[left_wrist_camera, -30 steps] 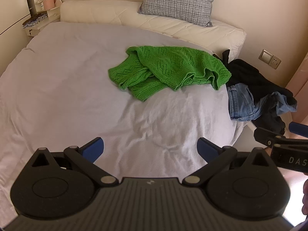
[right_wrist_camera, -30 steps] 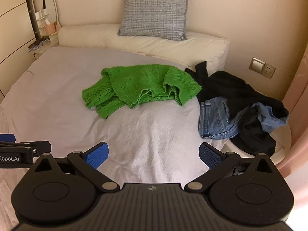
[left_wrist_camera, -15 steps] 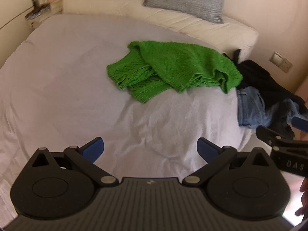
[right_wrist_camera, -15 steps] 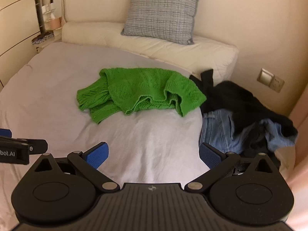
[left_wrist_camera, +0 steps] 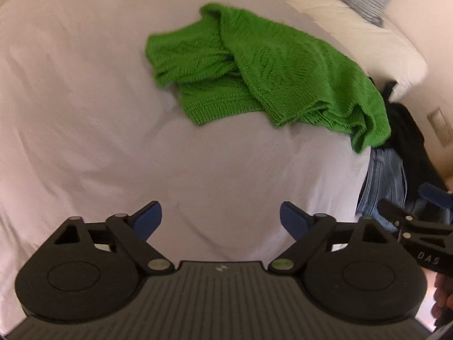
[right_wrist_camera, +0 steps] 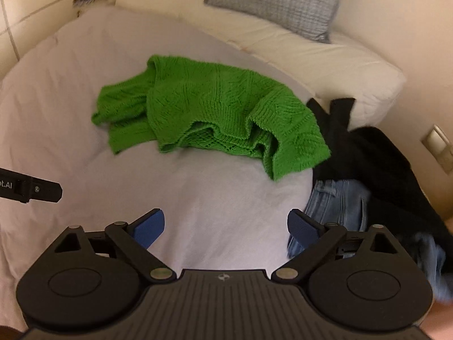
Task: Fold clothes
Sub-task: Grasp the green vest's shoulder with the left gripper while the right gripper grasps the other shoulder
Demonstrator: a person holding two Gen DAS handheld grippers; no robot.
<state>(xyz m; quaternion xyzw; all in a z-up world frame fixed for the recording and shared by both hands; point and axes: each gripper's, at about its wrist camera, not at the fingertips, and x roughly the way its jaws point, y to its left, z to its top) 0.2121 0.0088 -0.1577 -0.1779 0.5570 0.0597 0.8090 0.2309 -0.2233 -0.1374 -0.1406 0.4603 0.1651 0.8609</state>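
Green sweater (left_wrist_camera: 263, 76) lies crumpled mid-bed (left_wrist_camera: 70, 99), jeans (right_wrist_camera: 337, 201) just right of it. Left gripper (left_wrist_camera: 220, 216) and right gripper (right_wrist_camera: 225, 223) both empty, jaws apart but closing. I'd pinch the sweater's near hem at two separated corners, then spread it flat.

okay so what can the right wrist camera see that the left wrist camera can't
Only the right wrist view shows the whole grey checked pillow and the black garment spread out. Only the left wrist view shows the right gripper from the side. Both show the crumpled green sweater, the jeans, and the white sheet. Each gripper's jaws are closing with nothing between them, including the left gripper.
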